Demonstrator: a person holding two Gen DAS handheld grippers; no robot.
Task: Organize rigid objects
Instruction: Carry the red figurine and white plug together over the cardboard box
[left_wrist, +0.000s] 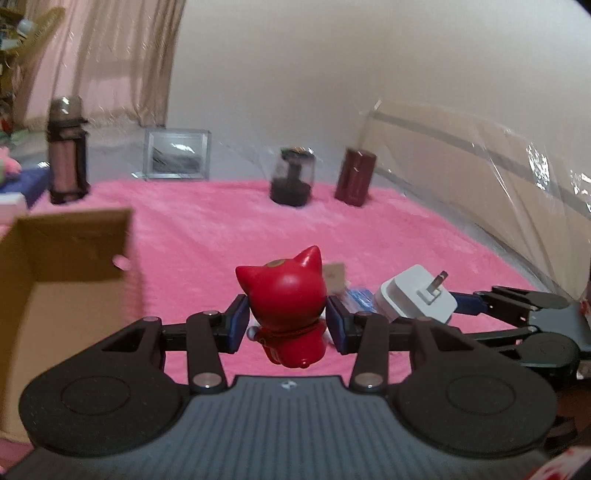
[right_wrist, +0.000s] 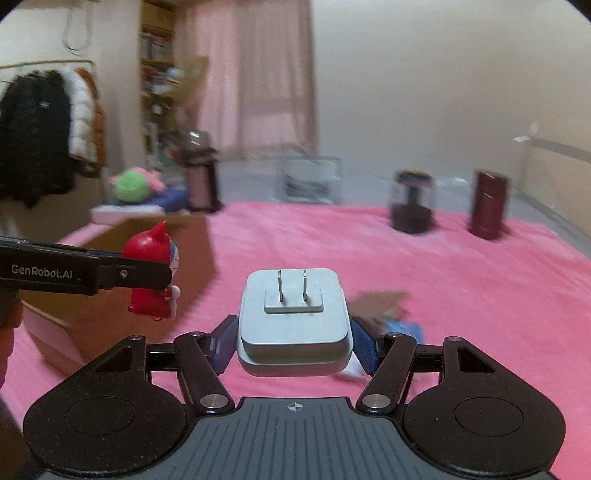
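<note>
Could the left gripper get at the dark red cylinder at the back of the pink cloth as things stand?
Probably not yet: the left gripper is shut on the red cat figurine, so it is occupied. The pink cloth toward the dark red cylinder looks unobstructed.

Pink curtains (right_wrist: 255, 74), a bookshelf (right_wrist: 157, 85) and hanging coats (right_wrist: 48, 125) stand behind.

Red cat figurine (left_wrist: 286, 314); white plug adapter (right_wrist: 293, 325); pink fleece cover (left_wrist: 258, 229); brown cardboard box (left_wrist: 55, 280) at 9 o'clock.

Side-by-side wrist views across pink blanket (left_wrist: 258, 229)
</note>
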